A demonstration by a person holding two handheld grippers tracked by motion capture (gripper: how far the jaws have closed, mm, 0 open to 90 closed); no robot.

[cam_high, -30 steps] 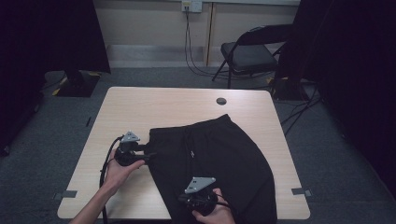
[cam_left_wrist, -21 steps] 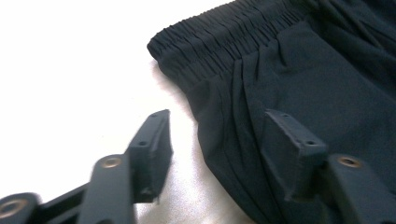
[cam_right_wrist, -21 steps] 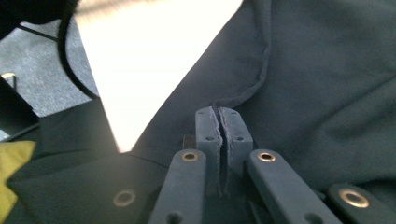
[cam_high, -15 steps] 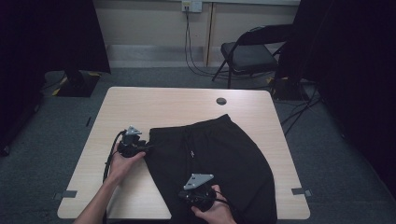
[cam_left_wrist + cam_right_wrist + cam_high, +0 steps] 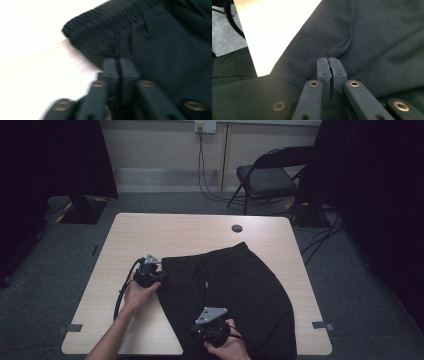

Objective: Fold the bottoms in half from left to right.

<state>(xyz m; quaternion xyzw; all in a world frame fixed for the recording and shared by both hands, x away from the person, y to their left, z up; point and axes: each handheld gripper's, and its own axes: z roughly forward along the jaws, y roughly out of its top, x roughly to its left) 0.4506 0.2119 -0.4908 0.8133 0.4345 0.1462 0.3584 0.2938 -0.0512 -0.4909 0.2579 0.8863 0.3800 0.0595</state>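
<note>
Black shorts (image 5: 235, 295) are lying flat across the tabletop's (image 5: 190, 232) near-right half, the far and left parts bare. Left hand-held gripper (image 5: 118, 65), jaws just closing, is pinching the waistband corner; right hand-held gripper (image 5: 330, 65) is clamping fabric at the near edge.

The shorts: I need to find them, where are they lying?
In the high view the shorts lie on the table's near right part, waistband toward the left gripper, right gripper at their near edge.
</note>
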